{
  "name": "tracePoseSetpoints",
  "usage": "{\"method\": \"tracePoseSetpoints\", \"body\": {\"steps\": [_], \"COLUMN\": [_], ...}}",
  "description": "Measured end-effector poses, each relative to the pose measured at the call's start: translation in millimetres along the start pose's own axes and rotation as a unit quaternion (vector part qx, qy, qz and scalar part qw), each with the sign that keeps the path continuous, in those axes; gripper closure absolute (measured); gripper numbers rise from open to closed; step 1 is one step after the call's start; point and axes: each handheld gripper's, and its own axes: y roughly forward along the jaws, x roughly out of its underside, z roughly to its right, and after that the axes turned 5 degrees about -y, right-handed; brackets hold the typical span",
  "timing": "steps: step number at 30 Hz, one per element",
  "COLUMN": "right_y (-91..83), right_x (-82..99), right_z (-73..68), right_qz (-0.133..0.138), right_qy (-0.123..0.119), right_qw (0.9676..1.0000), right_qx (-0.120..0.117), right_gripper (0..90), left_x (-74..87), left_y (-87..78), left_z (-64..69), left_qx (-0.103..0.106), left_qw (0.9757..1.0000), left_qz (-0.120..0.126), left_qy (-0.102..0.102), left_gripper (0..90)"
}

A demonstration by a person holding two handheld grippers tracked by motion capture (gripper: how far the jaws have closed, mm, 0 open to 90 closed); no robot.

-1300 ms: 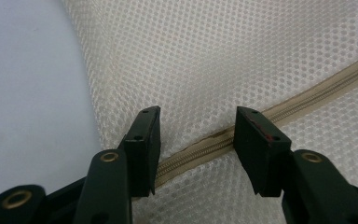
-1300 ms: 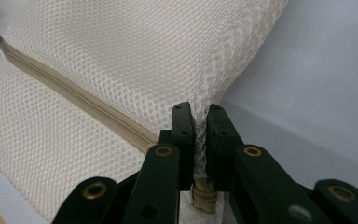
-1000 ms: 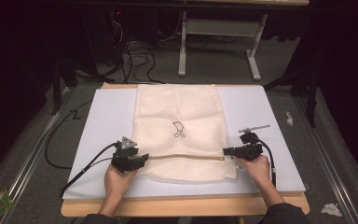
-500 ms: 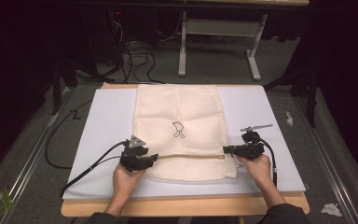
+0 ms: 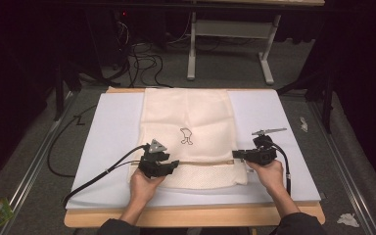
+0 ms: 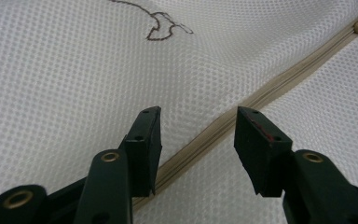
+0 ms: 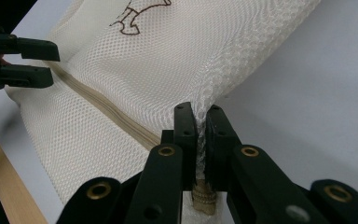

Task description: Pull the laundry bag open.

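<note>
While its jaws had just been closing a little with nothing pinched between them, the left gripper (image 5: 172, 164) had slid rightward along the zipper (image 6: 242, 108) of the cream mesh bag (image 5: 188, 115), which lay flat on the white mat (image 5: 108, 137), and stood released astride it. The right gripper (image 7: 200, 122) stayed clenched on the bag's edge by the zipper's end, so the left probably had yet to catch the slider.

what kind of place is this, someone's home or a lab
Most likely a lab or workshop set up for recording. A white mat covers a wooden table, a mesh bag lies on it, loose cables run over the grey floor, and a desk frame stands behind.
</note>
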Motion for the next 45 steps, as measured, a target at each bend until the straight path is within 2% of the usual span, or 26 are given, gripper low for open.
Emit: {"method": "tracePoseSetpoints", "body": {"steps": [5,8,10,14,29,40,45], "right_y": [1.4,3.0,3.4,6.0,13.6,23.9,26.7], "right_x": [-2.5,-5.2,-6.1,-10.9,-21.3,-29.4,-31.3], "right_z": [-2.9,-6.3,-7.3,-13.0,-24.7,-34.5,-38.2], "right_qz": [0.002,0.006,0.007,0.008,0.012,0.012,0.013], "right_qy": [-0.002,-0.006,-0.006,-0.012,-0.024,-0.032,-0.032], "right_qw": [1.0,0.9999,0.9999,0.9998,0.9994,0.9991,0.999], "right_qx": [-0.006,-0.009,-0.01,-0.015,-0.022,-0.025,-0.026], "right_gripper": [86.5,86.6,86.6,86.6,86.7,86.7,86.7], "left_x": [-4.5,-10.6,-12.5,-18.3,-31.0,-35.4,-35.9], "left_y": [4.3,8.6,9.9,15.0,18.1,16.0,18.9], "left_z": [7.0,14.9,16.0,20.8,36.4,38.5,41.8], "left_qx": [0.017,0.02,0.017,0.029,0.06,0.075,0.092], "left_qw": [0.9999,0.9997,0.9998,0.9995,0.9981,0.9971,0.9958], "left_qz": [0.0,-0.003,-0.003,-0.006,-0.003,0.006,0.004], "left_qy": [-0.002,0.011,0.013,0.01,0.016,0.011,0.009], "left_gripper": [52.5,52.9,52.9,52.8,54.2,57.8,59.3]}}
